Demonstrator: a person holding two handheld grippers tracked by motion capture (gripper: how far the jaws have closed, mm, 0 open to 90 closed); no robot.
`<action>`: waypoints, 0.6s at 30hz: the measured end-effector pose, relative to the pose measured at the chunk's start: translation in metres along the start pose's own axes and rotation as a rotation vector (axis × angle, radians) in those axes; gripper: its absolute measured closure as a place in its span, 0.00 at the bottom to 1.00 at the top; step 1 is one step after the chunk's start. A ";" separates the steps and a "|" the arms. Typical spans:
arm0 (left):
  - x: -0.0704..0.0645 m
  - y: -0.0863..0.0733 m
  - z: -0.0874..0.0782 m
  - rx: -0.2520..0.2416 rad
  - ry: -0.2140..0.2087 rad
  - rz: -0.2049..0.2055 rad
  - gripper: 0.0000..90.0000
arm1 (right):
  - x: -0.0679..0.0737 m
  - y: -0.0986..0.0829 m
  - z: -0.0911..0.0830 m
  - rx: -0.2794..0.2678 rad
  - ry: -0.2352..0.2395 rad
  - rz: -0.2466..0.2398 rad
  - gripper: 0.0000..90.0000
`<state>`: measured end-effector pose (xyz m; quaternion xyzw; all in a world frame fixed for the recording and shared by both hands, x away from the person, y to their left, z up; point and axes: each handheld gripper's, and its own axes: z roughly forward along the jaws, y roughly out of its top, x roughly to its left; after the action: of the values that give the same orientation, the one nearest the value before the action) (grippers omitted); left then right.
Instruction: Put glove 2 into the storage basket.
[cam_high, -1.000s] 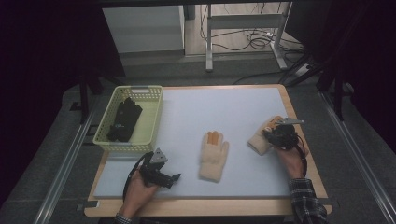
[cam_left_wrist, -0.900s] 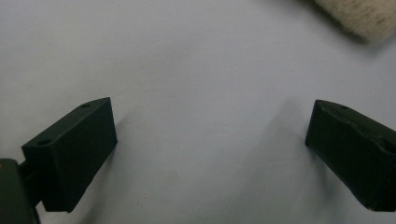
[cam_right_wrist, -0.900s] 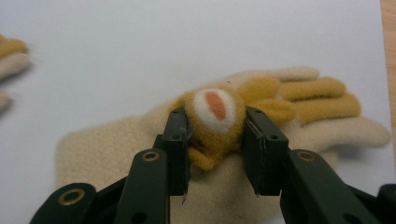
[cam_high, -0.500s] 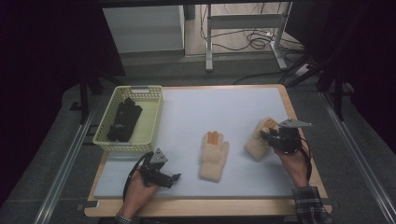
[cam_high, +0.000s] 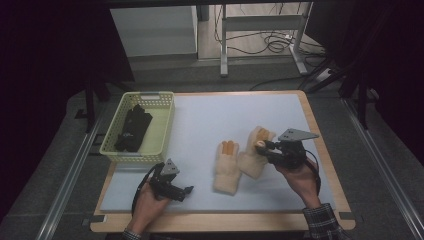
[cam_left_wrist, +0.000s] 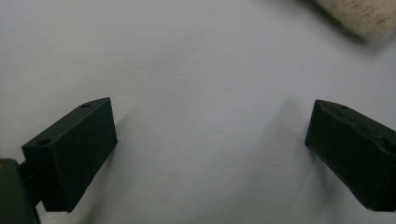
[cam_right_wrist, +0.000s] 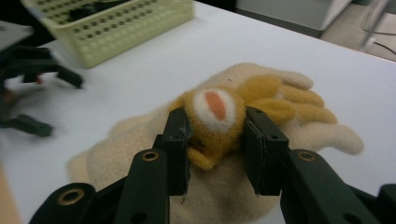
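right glove (cam_high: 255, 150) nearer second glove (cam_high: 226, 166)

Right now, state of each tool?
Left tool: open, empty, over the white mat.
Right tool: closed on the fuzzy cream-and-orange glove.

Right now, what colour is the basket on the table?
Pale yellow-green. The basket with the grid of holes shows best in the high view, holding something black.

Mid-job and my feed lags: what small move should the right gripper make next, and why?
Probably slide a little further left. The right gripper is shut on the fuzzy cream-and-orange glove, which lies just beside the matching second glove, so a short drag might lay the pair together.
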<state>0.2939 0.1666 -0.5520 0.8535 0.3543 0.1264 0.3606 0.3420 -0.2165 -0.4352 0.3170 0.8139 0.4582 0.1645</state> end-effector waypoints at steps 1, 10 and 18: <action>0.000 0.000 0.000 0.000 0.000 0.000 0.03 | 0.006 0.002 0.002 0.002 0.016 -0.011 0.70; 0.000 0.000 0.000 0.000 0.001 0.003 0.03 | 0.048 0.009 0.044 0.090 0.138 -0.111 0.70; 0.000 0.000 0.000 0.002 -0.001 0.003 0.03 | 0.055 -0.007 0.086 0.190 0.124 -0.148 0.69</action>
<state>0.2940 0.1668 -0.5519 0.8543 0.3530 0.1263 0.3598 0.3460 -0.1276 -0.4851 0.2415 0.8835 0.3842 0.1164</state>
